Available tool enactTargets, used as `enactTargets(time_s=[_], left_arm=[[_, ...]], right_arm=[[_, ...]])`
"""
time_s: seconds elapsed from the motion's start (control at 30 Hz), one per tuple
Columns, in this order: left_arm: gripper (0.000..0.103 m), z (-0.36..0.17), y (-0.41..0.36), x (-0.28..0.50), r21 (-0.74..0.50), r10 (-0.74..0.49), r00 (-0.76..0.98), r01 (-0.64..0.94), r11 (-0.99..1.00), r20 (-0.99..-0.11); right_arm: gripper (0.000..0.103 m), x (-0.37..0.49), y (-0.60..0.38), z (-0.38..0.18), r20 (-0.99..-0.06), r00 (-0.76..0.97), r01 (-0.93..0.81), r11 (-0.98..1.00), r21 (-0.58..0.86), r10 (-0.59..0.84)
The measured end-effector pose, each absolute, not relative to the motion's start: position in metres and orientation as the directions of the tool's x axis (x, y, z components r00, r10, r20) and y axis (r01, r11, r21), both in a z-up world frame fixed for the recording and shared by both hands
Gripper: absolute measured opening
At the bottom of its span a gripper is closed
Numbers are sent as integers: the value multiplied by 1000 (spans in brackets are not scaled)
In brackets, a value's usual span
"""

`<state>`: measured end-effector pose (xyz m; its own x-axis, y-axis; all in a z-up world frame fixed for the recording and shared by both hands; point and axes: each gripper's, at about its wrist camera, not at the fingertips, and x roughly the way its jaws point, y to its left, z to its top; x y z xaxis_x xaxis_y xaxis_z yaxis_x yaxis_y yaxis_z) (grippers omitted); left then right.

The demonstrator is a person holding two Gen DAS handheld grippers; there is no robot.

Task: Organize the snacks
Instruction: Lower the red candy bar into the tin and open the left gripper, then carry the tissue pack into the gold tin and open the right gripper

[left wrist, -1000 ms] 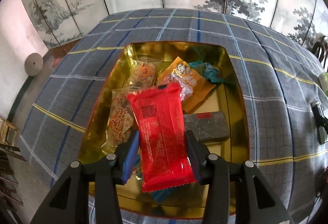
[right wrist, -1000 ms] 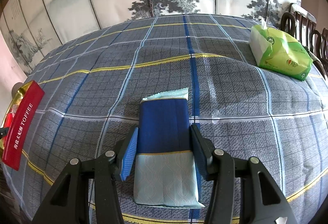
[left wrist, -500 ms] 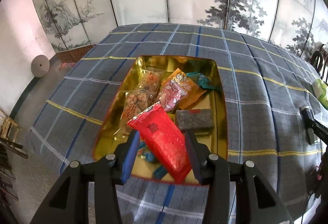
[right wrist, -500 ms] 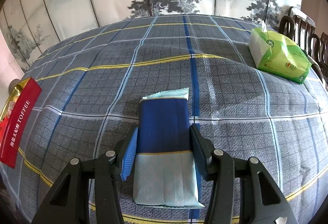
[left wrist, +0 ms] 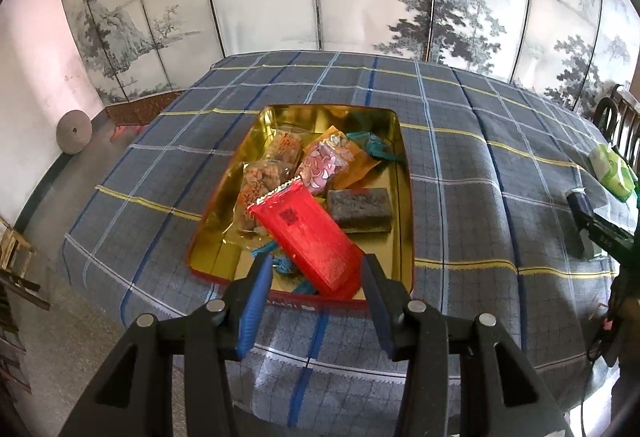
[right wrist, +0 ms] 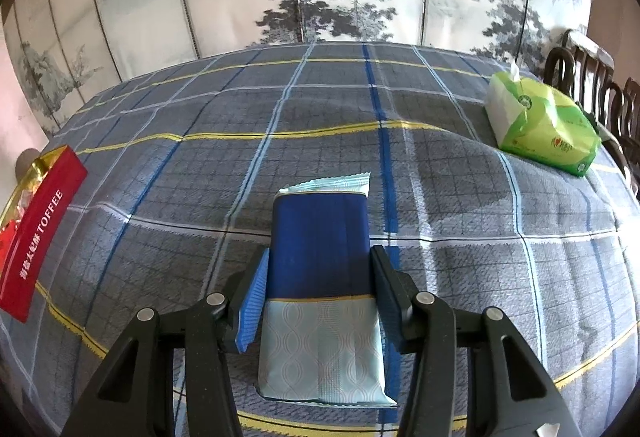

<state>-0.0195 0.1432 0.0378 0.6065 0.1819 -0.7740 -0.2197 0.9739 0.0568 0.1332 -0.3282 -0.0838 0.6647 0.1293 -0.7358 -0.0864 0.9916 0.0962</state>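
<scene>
Painted screens ring the plaid-covered surface (left wrist: pixel 460 165) where I work both hands. My left gripper (left wrist: pixel 316 277) sits clamped on the near end of a red snack packet (left wrist: pixel 308 237), which slants up and away over the near part of the gold tin (left wrist: pixel 404 197). The packet's far, silvery seal points toward the clear-wrapped nut sweets (left wrist: pixel 260 181), the pink-and-orange pouch (left wrist: pixel 328 165) and the dark bar (left wrist: pixel 360 205) lying inside. My right gripper (right wrist: pixel 318 289) is closed around a blue-and-pale-teal packet (right wrist: pixel 320 277), whose lower end rests on the cloth, well apart from the tin's red TOFFEE side (right wrist: pixel 36 233) at the left edge and the green tissue pack (right wrist: pixel 540 125) far right.

To do this step well, I judge the red packet needs a steady pinch and a level carry, since it hangs skewed and its slick film could slide. I would keep it clear of the tin's rim and the loose wrappers, and hold the right hand quiet meanwhile.
</scene>
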Motion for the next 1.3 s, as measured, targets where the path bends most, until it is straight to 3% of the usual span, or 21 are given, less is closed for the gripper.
enactTargets(time_s=[0.97,1.3], left_arm=[[47,28,188,-37,-22,169,606,-296,955,-777],[47,26,208,-45,-8,225,611,-354,935,-759]], right_arm=[[47,117,-136,3,-643,703,-410,912,-18,303],[47,136,-78,11,-659,603,-526,845,96,449]])
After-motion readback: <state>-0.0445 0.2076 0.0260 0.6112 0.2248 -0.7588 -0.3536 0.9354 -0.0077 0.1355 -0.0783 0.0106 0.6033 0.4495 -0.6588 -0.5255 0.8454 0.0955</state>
